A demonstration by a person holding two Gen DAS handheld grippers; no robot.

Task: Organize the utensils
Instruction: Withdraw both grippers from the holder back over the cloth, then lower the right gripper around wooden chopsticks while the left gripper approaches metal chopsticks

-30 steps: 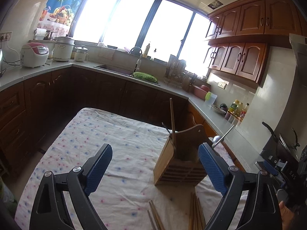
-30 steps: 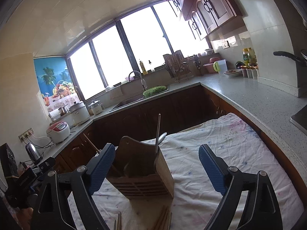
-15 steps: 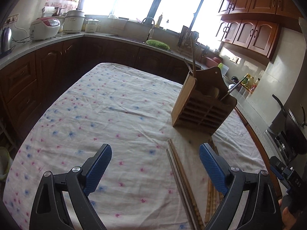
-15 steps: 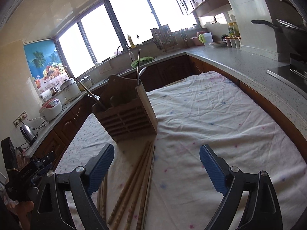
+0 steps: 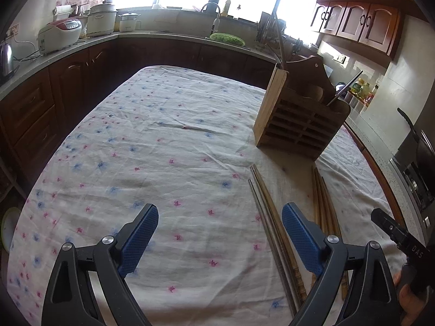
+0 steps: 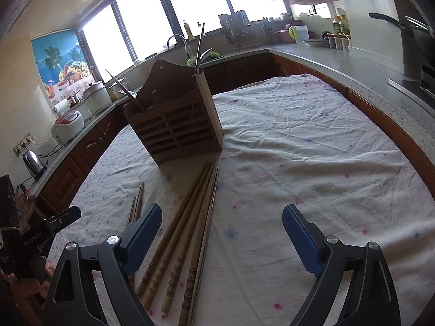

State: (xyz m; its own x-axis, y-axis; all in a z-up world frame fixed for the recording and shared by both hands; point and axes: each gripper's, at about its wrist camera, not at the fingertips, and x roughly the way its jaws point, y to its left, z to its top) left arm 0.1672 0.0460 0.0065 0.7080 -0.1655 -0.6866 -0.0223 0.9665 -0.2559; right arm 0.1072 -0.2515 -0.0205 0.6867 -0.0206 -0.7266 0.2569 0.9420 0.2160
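Below my right tongs (image 6: 221, 224), spread wide like my empty left tongs (image 5: 220, 226), chopsticks (image 6: 185, 225) fan toward the twelve-o'clock holder (image 6: 174, 125); I might pinch several together.

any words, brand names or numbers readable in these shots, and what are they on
"DAS": white letters on the black body of the right tongs, seen in the left wrist view; they may be part of a longer word.
"GenRobot.AI": small white print on the black body of the left tongs, seen in the right wrist view.
White and red rice cooker: front panel too small to read.
Yellow-labelled bottles on the counter: labels too blurred to read.
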